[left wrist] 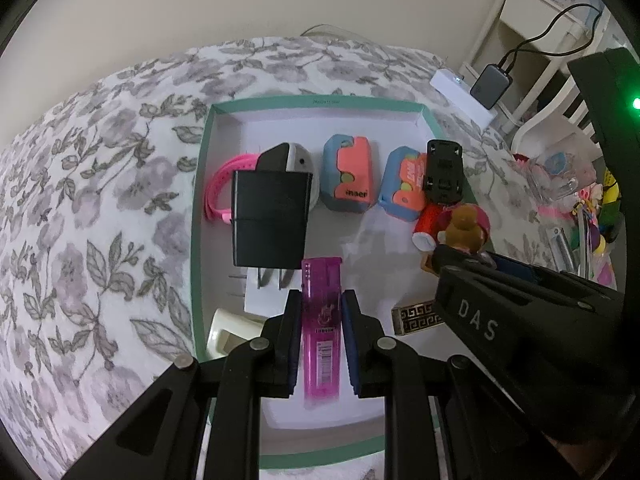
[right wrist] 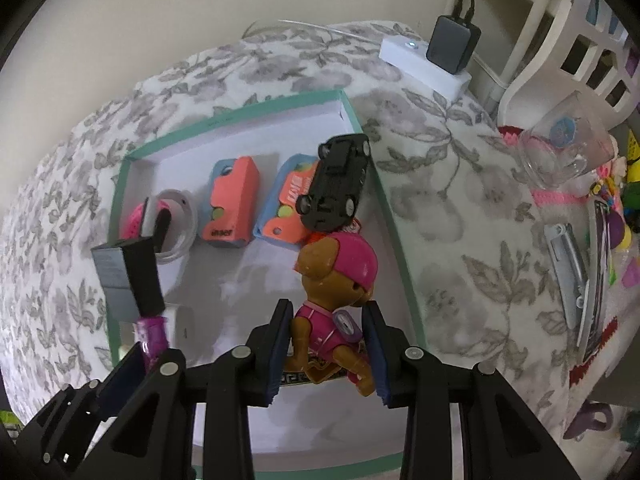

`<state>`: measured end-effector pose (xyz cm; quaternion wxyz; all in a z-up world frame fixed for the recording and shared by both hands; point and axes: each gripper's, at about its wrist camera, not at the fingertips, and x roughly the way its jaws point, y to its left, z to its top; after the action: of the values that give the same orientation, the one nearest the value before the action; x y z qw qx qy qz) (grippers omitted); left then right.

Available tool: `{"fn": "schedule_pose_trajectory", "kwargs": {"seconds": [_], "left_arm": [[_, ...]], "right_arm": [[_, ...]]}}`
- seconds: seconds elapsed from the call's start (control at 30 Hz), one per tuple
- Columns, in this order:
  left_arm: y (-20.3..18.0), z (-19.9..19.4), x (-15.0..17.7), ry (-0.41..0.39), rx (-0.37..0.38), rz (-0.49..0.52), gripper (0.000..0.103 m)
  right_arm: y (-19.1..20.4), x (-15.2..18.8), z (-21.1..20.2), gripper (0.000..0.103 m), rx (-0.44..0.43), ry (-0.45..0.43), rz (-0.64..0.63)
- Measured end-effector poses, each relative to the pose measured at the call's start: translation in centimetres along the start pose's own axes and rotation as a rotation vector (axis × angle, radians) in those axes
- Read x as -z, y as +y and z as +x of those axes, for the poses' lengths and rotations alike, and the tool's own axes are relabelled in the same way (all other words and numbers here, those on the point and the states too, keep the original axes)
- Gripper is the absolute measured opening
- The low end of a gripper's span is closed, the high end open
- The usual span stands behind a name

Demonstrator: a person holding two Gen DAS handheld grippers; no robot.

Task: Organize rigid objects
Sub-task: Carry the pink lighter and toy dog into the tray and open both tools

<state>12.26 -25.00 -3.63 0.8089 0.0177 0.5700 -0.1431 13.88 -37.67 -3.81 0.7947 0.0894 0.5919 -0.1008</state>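
Note:
A shallow white tray with a teal rim (left wrist: 199, 216) lies on a floral bedspread. My left gripper (left wrist: 321, 300) is shut on a translucent purple lighter (left wrist: 322, 320), held low over the tray's near part. My right gripper (right wrist: 328, 314) is shut on a brown toy pup in a pink outfit (right wrist: 336, 280), over the tray's right side. In the tray lie a black charger (left wrist: 270, 220), a pink-strapped watch (left wrist: 218, 188), two orange-and-blue cases (left wrist: 350, 180) (left wrist: 404, 184), an upturned black toy car (right wrist: 338, 184) and a gold-patterned lighter (left wrist: 416, 316).
A white power strip with a grey adapter (right wrist: 452, 46) sits at the bedspread's far right corner. Right of the tray lie a glass mug (right wrist: 560, 148), hair clips (right wrist: 570, 268) and colourful small items. White furniture (right wrist: 560, 20) stands beyond.

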Motion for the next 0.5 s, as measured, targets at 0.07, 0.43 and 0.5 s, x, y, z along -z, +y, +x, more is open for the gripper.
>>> {"fn": "schedule_pose_trajectory", "kwargs": {"seconds": [0.07,0.43,0.5], "left_arm": [[0.07,0.16,0.07,0.004,-0.004,-0.001,0.020],[0.16,-0.16,-0.19,-0.006,-0.004,-0.009,0.021],[0.19,-0.27,-0.25,-0.009,-0.005,-0.013,0.024]], "right_arm": [[0.05,0.00,0.04,0.039,0.003,0.004,-0.003],[0.11,0.04,0.05,0.039,0.003,0.008,-0.005],[0.15,0.05,-0.02,0.039,0.002,0.005,-0.006]]}}
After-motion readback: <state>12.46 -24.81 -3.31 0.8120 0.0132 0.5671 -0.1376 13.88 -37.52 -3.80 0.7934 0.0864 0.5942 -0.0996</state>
